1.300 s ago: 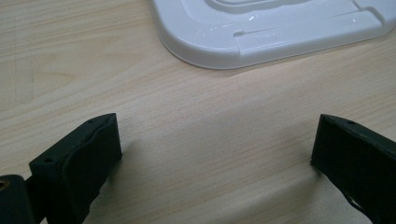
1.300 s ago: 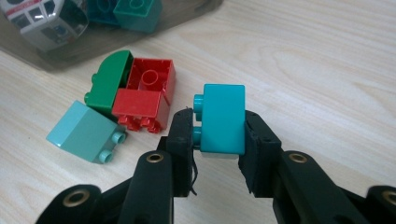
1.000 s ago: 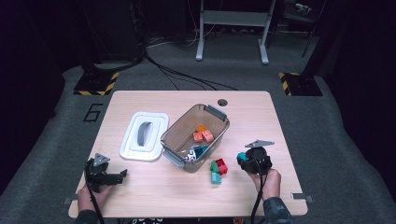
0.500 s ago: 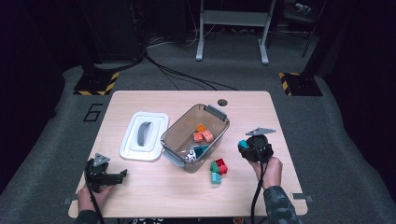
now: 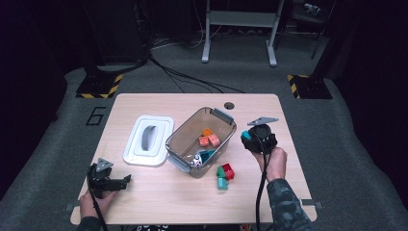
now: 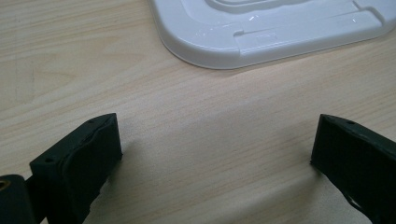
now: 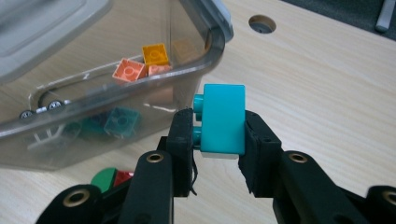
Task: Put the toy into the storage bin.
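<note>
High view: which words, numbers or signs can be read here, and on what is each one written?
"6": a dark number on the grey floor mat, left of the table.
Nothing is written on the white lid, the clear bin or the bricks.

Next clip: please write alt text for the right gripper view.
The right gripper clamps a turquoise toy brick between its black jaws, just outside the clear plastic bin. Orange bricks and a teal one lie inside the bin, which stands on the wooden table.
</note>
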{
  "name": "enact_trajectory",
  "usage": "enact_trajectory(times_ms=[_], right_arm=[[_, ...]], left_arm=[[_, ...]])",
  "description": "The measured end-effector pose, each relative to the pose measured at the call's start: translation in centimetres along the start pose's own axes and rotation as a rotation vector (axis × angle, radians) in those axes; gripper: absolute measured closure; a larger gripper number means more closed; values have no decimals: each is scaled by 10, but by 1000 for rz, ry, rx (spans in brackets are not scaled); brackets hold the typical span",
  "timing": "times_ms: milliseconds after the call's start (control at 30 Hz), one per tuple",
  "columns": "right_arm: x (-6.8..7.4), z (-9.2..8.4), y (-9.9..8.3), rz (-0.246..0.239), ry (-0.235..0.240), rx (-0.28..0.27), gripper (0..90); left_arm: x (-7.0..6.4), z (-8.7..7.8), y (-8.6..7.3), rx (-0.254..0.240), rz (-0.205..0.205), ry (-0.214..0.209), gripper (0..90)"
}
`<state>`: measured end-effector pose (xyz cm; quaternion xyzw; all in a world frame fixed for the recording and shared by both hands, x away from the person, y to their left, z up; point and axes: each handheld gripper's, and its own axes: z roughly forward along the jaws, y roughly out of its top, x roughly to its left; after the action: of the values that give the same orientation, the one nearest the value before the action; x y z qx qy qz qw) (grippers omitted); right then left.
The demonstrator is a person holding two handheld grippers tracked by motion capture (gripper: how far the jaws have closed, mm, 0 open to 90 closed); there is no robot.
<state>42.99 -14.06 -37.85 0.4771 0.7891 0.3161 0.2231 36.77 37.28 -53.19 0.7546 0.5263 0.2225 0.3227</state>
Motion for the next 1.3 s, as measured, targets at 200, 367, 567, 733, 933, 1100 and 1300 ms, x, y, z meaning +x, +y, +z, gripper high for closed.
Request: enact_trajectory(times_ms=[200, 367, 567, 733, 933, 1100, 1300], right_arm=[[2, 2, 19, -15, -1, -13, 677], [8, 8, 33, -22, 14, -18, 677], [15, 19, 43, -39, 31, -14, 677], [23, 31, 47, -47, 50, -3, 677], [34, 43, 49, -70, 71, 29, 676], [37, 49, 48, -71, 74, 68, 673], [37, 49, 47, -74, 73, 93, 668]], left_arm=[[0, 0, 0, 0, 5, 2, 15], [0, 0, 0, -2, 4, 3, 15], [0, 0, 0, -1, 3, 3, 15], [0, 0, -1, -5, 2, 4, 15], [0, 0, -1, -4, 3, 5, 16], [0, 0, -1, -4, 3, 5, 16], [0, 0, -1, -5, 2, 5, 15]])
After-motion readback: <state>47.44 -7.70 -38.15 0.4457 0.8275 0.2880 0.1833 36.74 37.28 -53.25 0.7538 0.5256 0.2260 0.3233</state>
